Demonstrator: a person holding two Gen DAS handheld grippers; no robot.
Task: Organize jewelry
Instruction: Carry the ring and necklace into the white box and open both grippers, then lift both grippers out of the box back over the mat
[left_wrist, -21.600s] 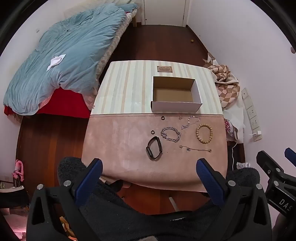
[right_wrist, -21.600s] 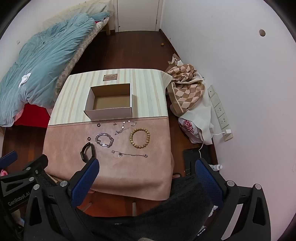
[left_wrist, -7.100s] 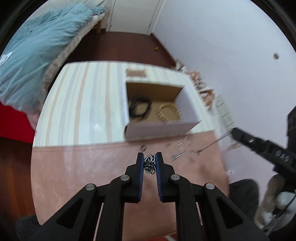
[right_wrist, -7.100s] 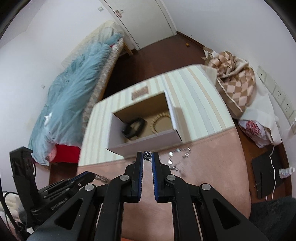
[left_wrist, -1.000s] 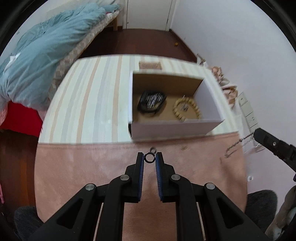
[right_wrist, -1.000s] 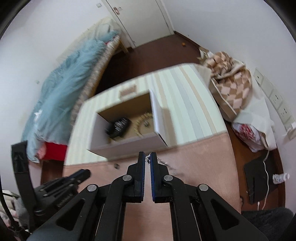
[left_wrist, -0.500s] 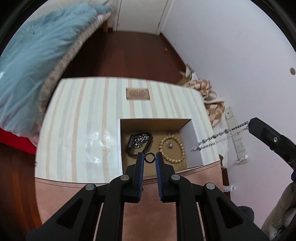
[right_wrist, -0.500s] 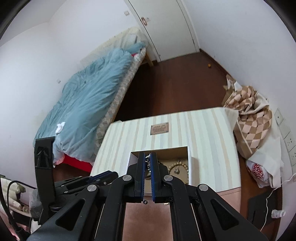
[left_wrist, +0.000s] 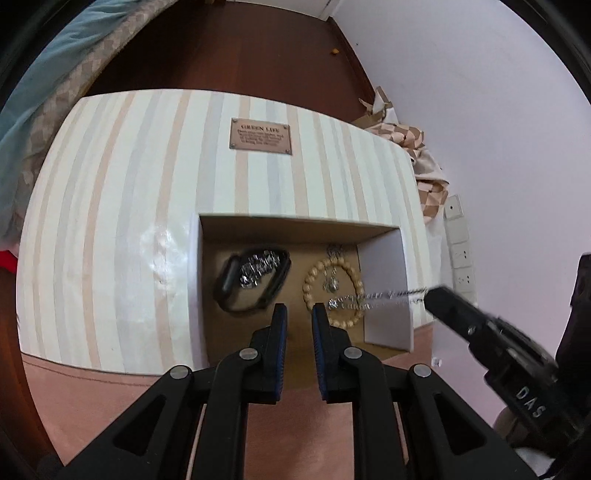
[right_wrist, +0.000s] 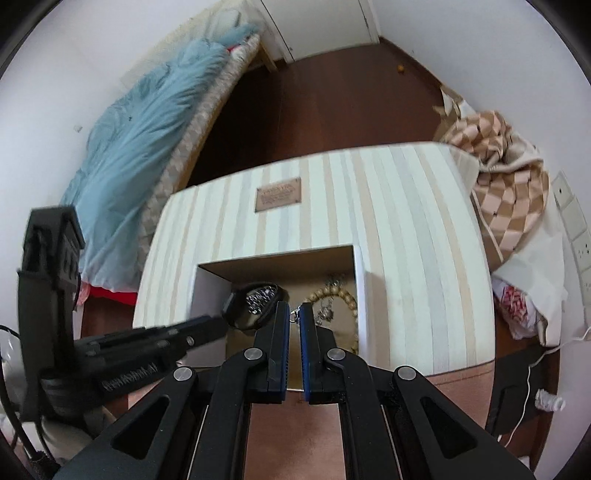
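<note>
Over the box, the left gripper has just opened, ring gone; the right gripper stays clamped on the chain.

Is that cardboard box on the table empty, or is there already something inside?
Not empty. The open box already holds a black band, a silver chain and a wooden bead bracelet.

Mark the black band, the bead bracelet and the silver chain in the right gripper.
black band (left_wrist: 271, 293), left wrist view, on its right strap.
bead bracelet (left_wrist: 308, 286), left wrist view, on its left beads.
silver chain (left_wrist: 388, 296), left wrist view, mid-length, hanging over the box.
</note>
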